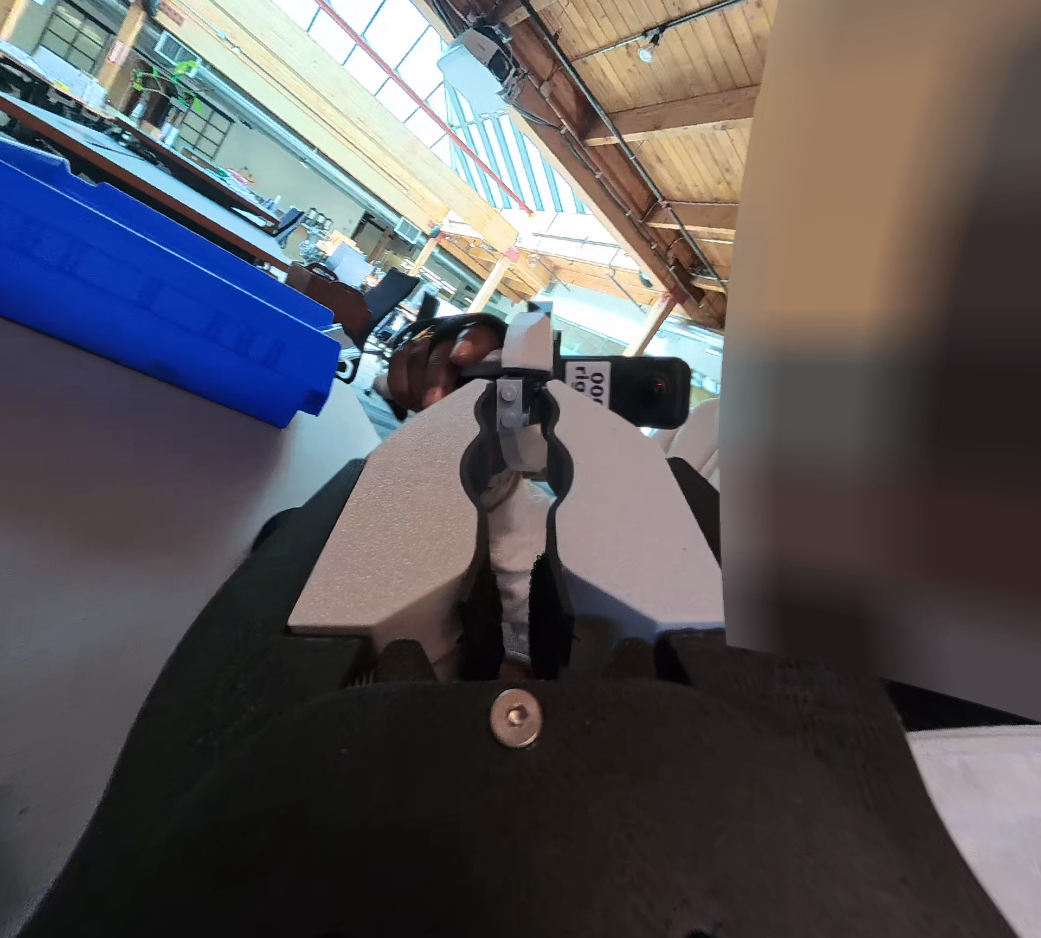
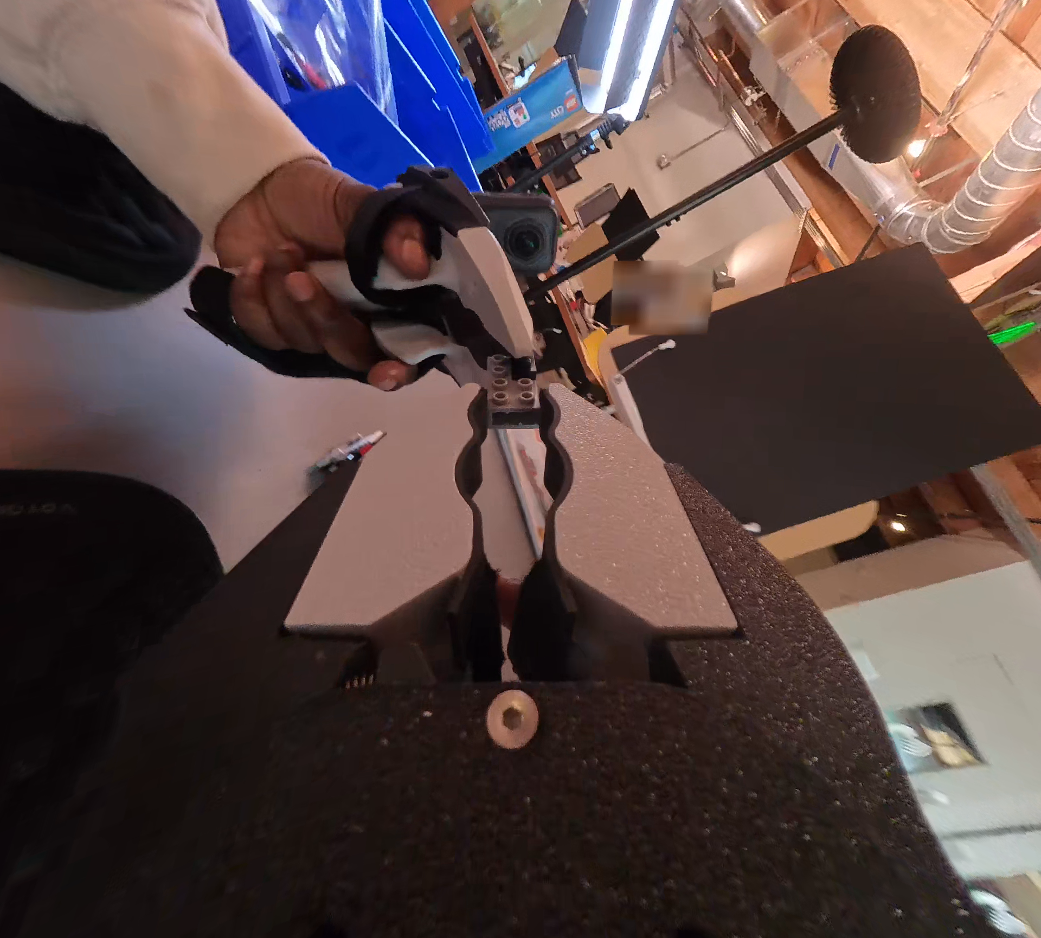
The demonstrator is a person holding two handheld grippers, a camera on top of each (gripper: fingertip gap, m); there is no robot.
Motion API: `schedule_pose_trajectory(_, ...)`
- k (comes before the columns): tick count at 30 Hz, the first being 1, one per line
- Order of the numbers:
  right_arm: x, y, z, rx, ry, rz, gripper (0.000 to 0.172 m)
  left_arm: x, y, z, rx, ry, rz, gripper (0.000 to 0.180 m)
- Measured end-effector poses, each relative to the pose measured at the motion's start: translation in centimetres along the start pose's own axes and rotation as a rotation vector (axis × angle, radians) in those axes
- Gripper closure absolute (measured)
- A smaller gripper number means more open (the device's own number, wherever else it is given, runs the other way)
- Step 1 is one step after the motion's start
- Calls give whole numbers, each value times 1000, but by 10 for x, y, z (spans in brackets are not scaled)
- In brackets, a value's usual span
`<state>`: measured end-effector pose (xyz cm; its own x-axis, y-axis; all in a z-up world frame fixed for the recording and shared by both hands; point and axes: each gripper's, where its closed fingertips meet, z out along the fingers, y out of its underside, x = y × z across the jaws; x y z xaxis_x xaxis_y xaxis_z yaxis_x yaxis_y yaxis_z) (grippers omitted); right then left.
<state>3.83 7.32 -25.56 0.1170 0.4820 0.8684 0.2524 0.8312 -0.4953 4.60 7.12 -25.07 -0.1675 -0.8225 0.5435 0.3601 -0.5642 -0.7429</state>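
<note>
Two gripped toy bricks brought together in mid-air
The left gripper (image 1: 515, 398) pinches a light grey plate (image 1: 508, 407); the right gripper (image 2: 511, 398) clamps a dark grey brick (image 2: 511, 390); the pieces touch, above the white table (image 2: 141, 404).

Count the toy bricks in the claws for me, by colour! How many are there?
Light grey studded brick, in the left claw: 1
Darker grey studded plate, in the right claw: 1
Black small piece on that plate: 1
Total: 3
</note>
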Motion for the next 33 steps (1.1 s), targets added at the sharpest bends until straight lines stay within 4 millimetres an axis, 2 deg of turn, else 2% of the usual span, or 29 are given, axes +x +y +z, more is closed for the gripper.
schedule_pose_trajectory(1, 4, 2, -1, -27, 29, -34, 155, -3, -1, 0, -3, -32, 28, 157)
schedule_pose_trajectory(3, 15, 11, -5, -117, 110, -143, 155, -18, -5, -3, -9, -182, 168, 144)
schedule_pose_trajectory(6, 24, 23, -6, -261, 205, -318, 155, -34, -20, -16, -20, -478, 546, 141)
schedule_pose_trajectory(8, 23, 25, -1, -306, 234, -363, 155, -31, -30, -19, -15, -597, 753, 145)
schedule_pose_trajectory(10, 20, 26, 4, -337, 252, -404, 155, -27, -31, -16, -7, -644, 844, 151)
schedule_pose_trajectory(14, 16, 26, 11, -359, 265, -403, 155, -33, -20, -10, -75, -689, 882, 153)
schedule_pose_trajectory(17, 13, 26, 13, -363, 258, -414, 155, -31, -22, -10, -59, -694, 884, 161)
schedule_pose_trajectory(23, 11, 27, 14, -377, 255, -437, 155, -32, -20, -10, -83, -706, 902, 164)
schedule_pose_trajectory(27, 5, 28, 13, -365, 219, -513, 155, -36, -16, -11, -107, -683, 834, 165)
schedule_pose_trajectory(29, 3, 31, 14, -373, 203, -485, 155, -39, -14, -12, -130, -695, 822, 165)
schedule_pose_trajectory(31, 4, 30, 14, -373, 197, -414, 155, -37, -15, -13, -152, -720, 892, 167)
schedule_pose_trajectory(32, 7, 32, 13, -390, 195, -352, 155, -35, -17, -13, -155, -731, 944, 171)
schedule_pose_trajectory(33, 1, 42, 14, -437, 118, -288, 155, -28, -21, -13, -138, -718, 1018, 180)
